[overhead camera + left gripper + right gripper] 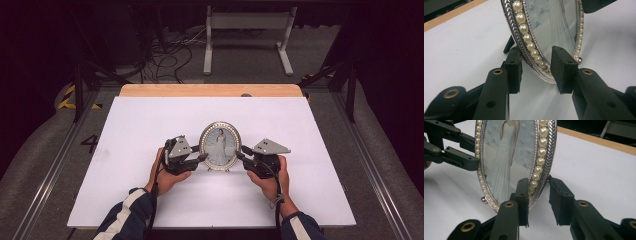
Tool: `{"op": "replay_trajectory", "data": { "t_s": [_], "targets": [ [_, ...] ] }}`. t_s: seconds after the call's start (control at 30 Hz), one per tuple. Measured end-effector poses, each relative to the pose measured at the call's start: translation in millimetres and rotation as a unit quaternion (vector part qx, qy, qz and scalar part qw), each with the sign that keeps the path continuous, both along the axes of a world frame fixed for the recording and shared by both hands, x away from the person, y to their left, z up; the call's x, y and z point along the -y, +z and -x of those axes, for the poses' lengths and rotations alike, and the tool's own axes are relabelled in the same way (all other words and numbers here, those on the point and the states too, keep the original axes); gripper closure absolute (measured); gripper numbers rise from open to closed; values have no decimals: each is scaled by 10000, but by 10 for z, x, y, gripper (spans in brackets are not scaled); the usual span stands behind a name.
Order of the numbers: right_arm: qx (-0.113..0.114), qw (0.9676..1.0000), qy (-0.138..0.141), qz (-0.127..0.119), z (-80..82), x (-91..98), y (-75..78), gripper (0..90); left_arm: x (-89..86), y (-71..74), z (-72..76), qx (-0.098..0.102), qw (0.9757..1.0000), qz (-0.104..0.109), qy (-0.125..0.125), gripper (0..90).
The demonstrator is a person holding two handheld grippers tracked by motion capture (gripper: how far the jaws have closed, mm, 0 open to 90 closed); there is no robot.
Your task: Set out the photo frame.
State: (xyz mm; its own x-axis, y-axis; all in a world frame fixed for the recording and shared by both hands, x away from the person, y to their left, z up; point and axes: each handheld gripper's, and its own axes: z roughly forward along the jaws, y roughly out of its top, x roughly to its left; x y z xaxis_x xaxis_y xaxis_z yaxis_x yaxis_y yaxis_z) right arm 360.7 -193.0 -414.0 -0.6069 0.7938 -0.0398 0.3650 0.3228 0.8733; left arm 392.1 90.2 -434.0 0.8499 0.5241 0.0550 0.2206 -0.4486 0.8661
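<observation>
Oval pearl-rimmed frame (220, 145): upright, mid-table (150, 125). Left gripper (201, 154): jaws part-open, straddling the frame's left rim, pads clear of it. Right gripper (239, 154): jaws part-open astride the right rim, a gap showing at the back pad.

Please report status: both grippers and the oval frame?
Left hand-held gripper, right hand-held gripper: open, straddling rims. Oval photo frame upright on table. Nothing in the way.
</observation>
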Motion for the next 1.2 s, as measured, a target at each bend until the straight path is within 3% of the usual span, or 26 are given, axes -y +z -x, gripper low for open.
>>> {"op": "replay_trajectory", "data": {
  "t_s": [0.93,1.2],
  "targets": [
    [30,9994,114,315,12,54,13,603,-82,71,62,194,9996,-222,-28,573],
    [26,9986,204,487,22,49,-1,481,-115,79,92,226,9991,-362,-19,486]
  ]
}}
